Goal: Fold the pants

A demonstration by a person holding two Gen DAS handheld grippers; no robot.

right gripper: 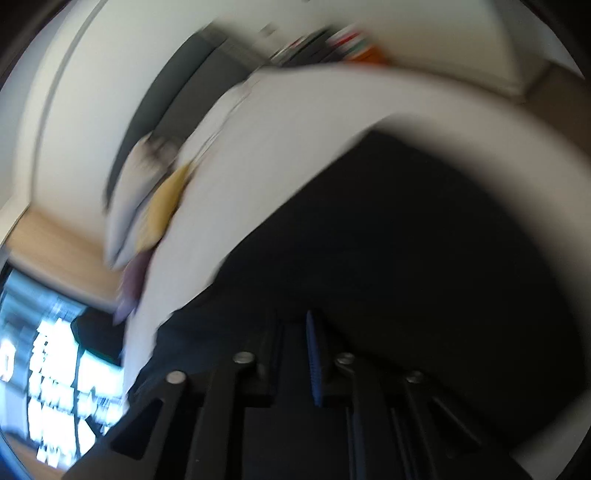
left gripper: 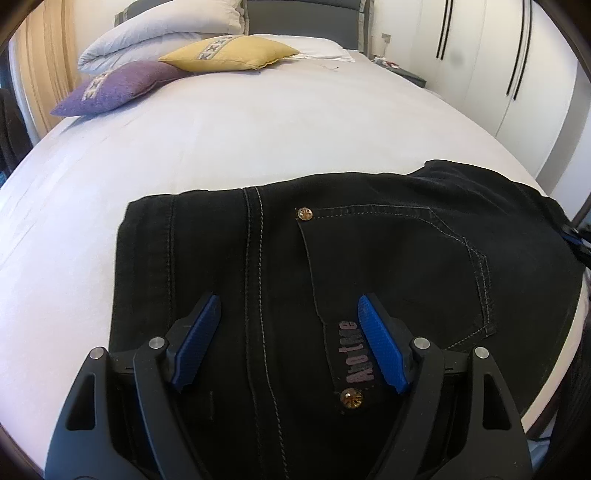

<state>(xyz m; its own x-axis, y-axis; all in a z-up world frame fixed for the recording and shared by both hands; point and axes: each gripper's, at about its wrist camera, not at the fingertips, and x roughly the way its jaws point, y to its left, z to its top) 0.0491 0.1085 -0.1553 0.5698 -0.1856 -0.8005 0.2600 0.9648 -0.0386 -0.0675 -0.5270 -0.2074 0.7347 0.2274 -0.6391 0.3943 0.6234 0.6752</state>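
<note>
From my left wrist camera I see the black pants [left gripper: 332, 295] lying folded on the white bed [left gripper: 221, 140], near its front edge, back pocket [left gripper: 399, 273] up with a pink printed strip and two gold studs showing. My left hand-held gripper [left gripper: 290, 308] hangs just above the fabric with its blue pads [left gripper: 199, 336] spread wide, one to each side of the stitched centre seam; nothing is pinched between them, and I cannot tell whether the tips touch the cloth. Far up the bed sit a purple cushion [left gripper: 114, 86], a yellow cushion [left gripper: 232, 53] and a folded white duvet [left gripper: 155, 33].

My right wrist view is badly smeared. There the right hand-held gripper [right gripper: 299, 332] has its fingers drawn nearly together, with one blue pad [right gripper: 314, 362] seen edge-on. The dark mass of the pants [right gripper: 406, 258] fills the view behind it, but the blur keeps me from saying whether any cloth is caught between the pads.
</note>
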